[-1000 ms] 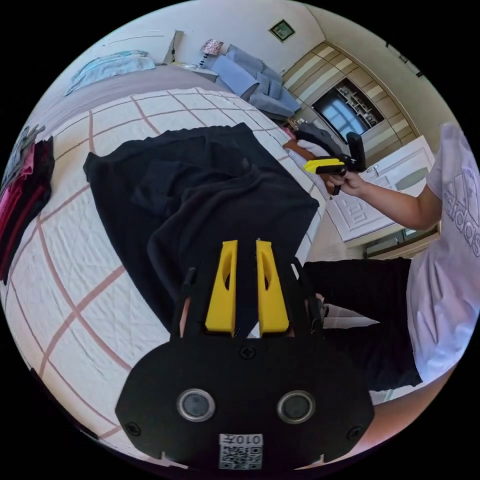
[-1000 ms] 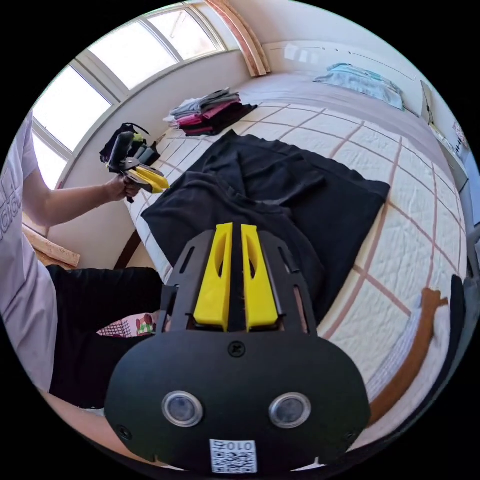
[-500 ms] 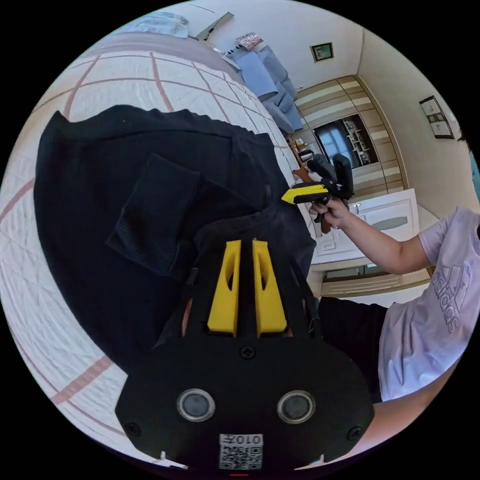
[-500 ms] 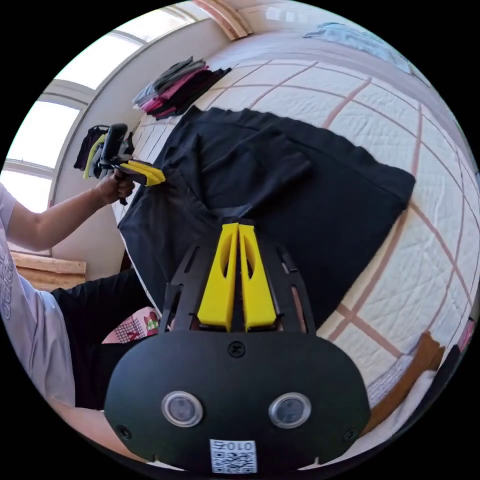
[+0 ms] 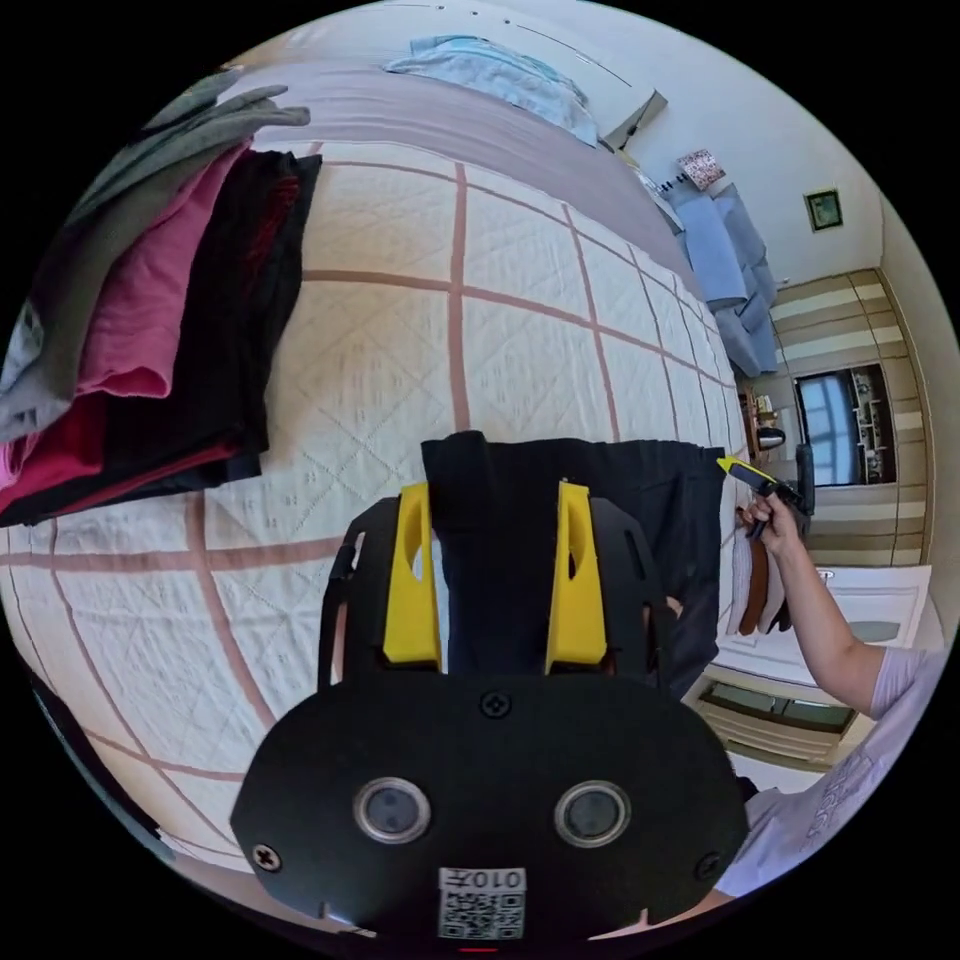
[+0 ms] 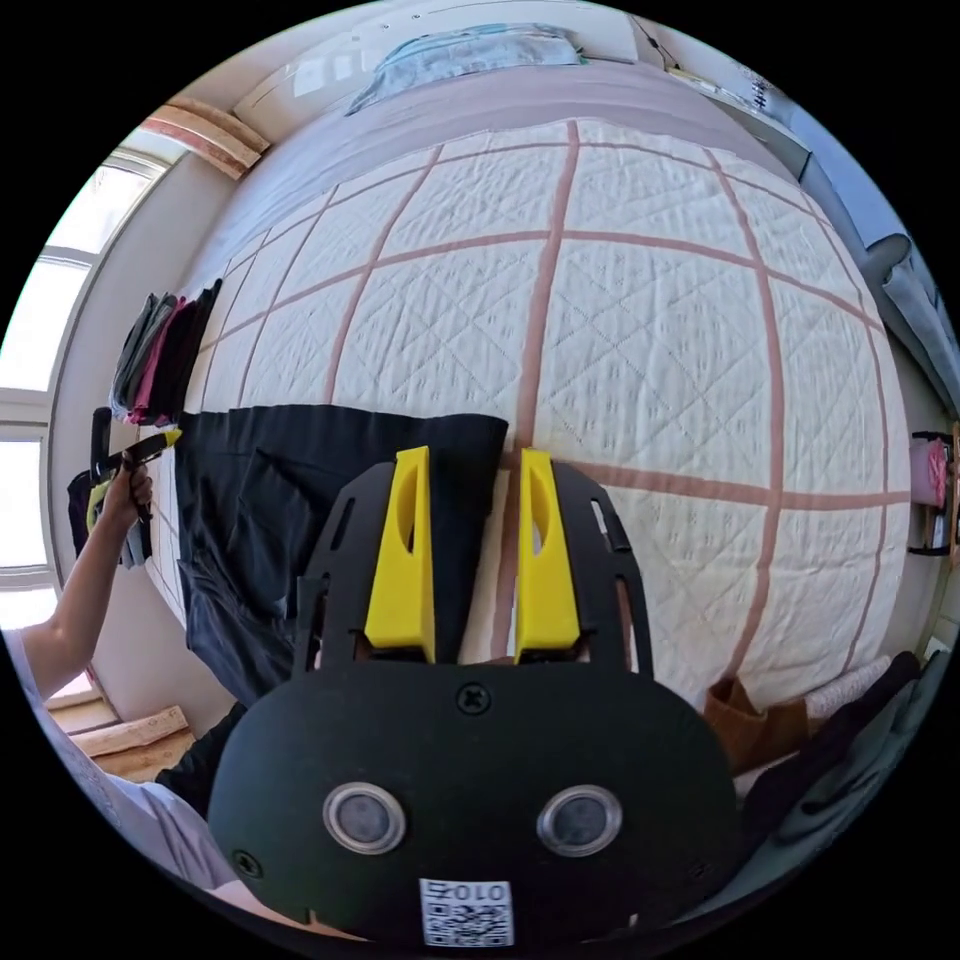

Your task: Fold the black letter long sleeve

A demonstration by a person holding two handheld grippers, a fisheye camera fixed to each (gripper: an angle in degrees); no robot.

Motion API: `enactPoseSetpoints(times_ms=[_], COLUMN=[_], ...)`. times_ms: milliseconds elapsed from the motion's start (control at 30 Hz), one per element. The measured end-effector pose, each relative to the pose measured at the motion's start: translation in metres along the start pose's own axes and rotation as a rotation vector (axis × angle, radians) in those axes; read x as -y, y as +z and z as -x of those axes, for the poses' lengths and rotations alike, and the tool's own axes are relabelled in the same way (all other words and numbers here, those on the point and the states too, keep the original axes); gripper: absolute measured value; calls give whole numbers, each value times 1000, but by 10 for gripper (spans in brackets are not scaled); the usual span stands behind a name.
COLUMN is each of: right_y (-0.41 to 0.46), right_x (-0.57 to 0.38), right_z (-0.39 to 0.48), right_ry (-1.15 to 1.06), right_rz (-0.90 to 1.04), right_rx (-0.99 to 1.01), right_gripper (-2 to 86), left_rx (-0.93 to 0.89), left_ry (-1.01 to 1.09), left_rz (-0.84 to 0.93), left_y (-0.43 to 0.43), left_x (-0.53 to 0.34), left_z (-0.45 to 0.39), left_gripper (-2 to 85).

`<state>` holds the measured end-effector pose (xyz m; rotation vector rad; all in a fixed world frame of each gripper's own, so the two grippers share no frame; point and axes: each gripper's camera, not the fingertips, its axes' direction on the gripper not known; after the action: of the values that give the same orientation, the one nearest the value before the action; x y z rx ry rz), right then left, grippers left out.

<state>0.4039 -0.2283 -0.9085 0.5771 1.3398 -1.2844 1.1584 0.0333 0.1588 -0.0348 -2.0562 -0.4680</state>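
1. Black long sleeve (image 5: 560, 490) lies folded on quilted bed (image 5: 380, 350).
2. Left gripper (image 5: 490, 500): jaws wide apart, straddling its corner, nothing gripped.
3. Right gripper (image 6: 470, 470): jaws parted, empty, over its edge.
4. Folded clothes stack (image 5: 150, 330) at ten o'clock.

One black shirt (image 5: 590, 490) is lying on one quilt (image 5: 380, 330). Two grippers are hovering over that quilt: the left gripper (image 5: 492, 495), jaws apart, and the right gripper (image 6: 470, 465), jaws apart too. One stack of clothes (image 5: 140, 320) is sitting at the quilt's edge. One blue cloth (image 5: 490, 75) is lying beyond the quilt. One picture (image 5: 824, 210) is hanging on the wall past the quilt.
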Motion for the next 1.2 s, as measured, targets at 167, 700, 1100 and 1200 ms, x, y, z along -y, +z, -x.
enactPoseSetpoints(times_ms=[167,700,1100,1200], right_y=[2,-71,-22,-32], right_x=[2,-311,-349,-375], right_z=[23,154,189,193], right_ry=[-38,-829,-907,-898], right_rz=[-9,137,312,380], right_rx=[32,-57,-95,-121], right_gripper=[38,21,21,22], left_rx=[-182,-103,145,177], left_ry=[-110,878,1073,1089], left_rz=[-80,182,562,633], left_y=[9,-25,103,108], left_x=[-12,-251,-340,-362], left_z=[31,-64,-65,-63], left_gripper=[74,16,37,44])
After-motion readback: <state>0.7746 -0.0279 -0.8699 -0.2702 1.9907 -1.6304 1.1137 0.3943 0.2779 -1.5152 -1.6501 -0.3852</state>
